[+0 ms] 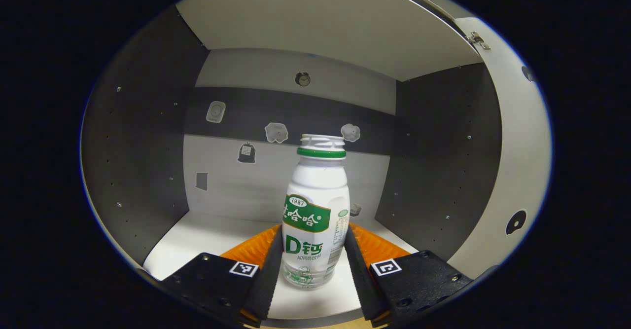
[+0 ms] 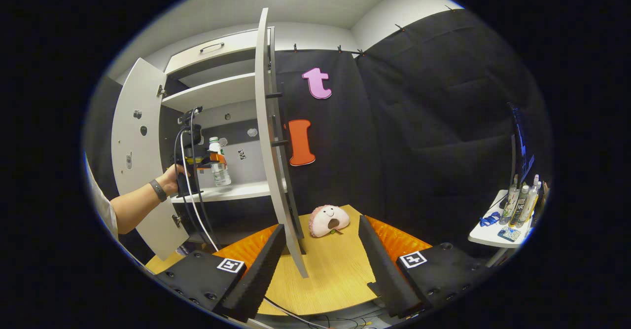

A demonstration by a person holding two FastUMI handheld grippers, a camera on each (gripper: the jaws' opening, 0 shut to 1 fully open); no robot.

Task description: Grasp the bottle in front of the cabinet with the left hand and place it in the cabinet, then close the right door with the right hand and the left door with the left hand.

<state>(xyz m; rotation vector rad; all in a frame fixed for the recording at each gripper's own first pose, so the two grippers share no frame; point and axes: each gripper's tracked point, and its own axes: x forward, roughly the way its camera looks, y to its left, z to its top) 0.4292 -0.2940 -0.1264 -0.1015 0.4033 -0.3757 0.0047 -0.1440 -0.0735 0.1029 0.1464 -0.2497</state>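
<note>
A white bottle (image 1: 318, 205) with a green label and green neck ring stands upright inside the cabinet, its base at the white shelf (image 1: 197, 240). My left gripper (image 1: 314, 260) is shut on it, one black pad against each side of its lower half. In the right gripper view, a hand (image 2: 172, 176) holds that left gripper (image 2: 209, 159) with the bottle (image 2: 219, 171) just inside the open cabinet, over the shelf (image 2: 241, 190). My right gripper (image 2: 320, 265) is open over the wooden table (image 2: 335, 270), with nothing between its fingers.
Both cabinet doors stand open: the left door (image 2: 135, 171) swings out leftward, and the right door (image 2: 276, 171) is seen edge-on ahead of my right gripper. A pink plush toy (image 2: 328, 220) lies on the table. A side table with spray bottles (image 2: 517, 210) is at far right.
</note>
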